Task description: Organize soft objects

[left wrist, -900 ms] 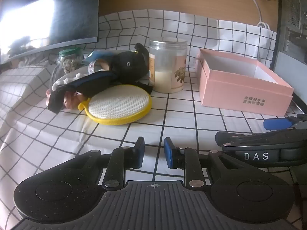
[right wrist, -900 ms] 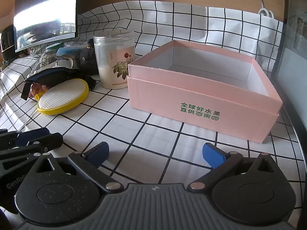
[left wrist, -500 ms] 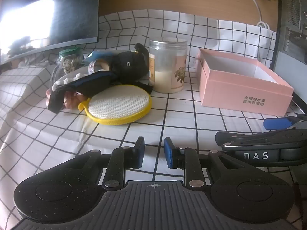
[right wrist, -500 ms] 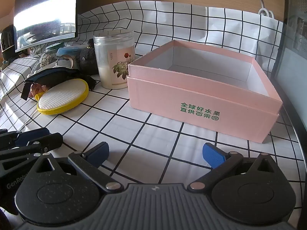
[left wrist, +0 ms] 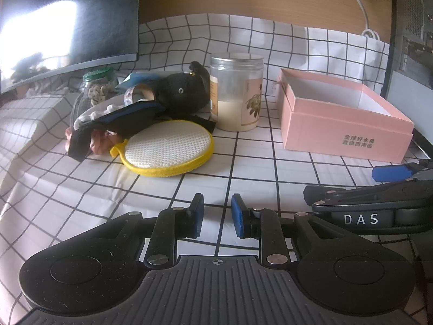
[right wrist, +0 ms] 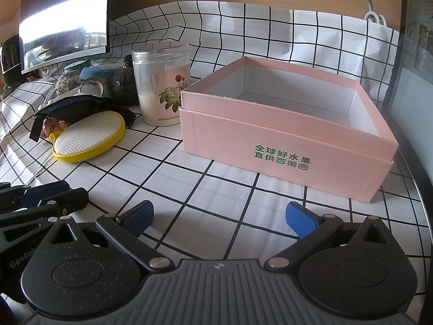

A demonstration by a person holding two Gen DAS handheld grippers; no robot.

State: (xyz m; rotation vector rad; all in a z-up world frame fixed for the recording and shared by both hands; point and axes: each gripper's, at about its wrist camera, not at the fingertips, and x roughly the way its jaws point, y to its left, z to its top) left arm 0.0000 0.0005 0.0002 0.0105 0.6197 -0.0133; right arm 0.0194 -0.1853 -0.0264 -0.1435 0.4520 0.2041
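No shift since the earlier frames: both grippers sit where they were above the checked tablecloth (left wrist: 81, 205), and every item on it lies as before. Left gripper (left wrist: 216, 214): jaws a narrow gap apart, nothing between the blue pads, only cloth visible through the gap. Right gripper (right wrist: 219, 216): jaws spread wide, empty, pointing at the front wall of the pink box (right wrist: 284, 146). The box stands open, its white interior bare, at the right of the table. The soft items are heaped at the left, well apart from the box: a round white mesh pad with yellow rim (left wrist: 167, 149) lies flat nearest the grippers; behind it and overlapping its far edge, a dark blue-edged fabric piece (left wrist: 121, 116); behind that, a black plush toy (left wrist: 184, 94), touching or just beside the clear plastic jar (left wrist: 236, 94). The jar stands upright between heap and box, part-filled with something white. A roll of tape (left wrist: 139, 94) and a small green-lidded glass jar (left wrist: 98, 86) sit at the back of the heap. A pinkish item under the dark fabric is too hidden to identify. A dark monitor (left wrist: 67, 27) stands behind, at the left.
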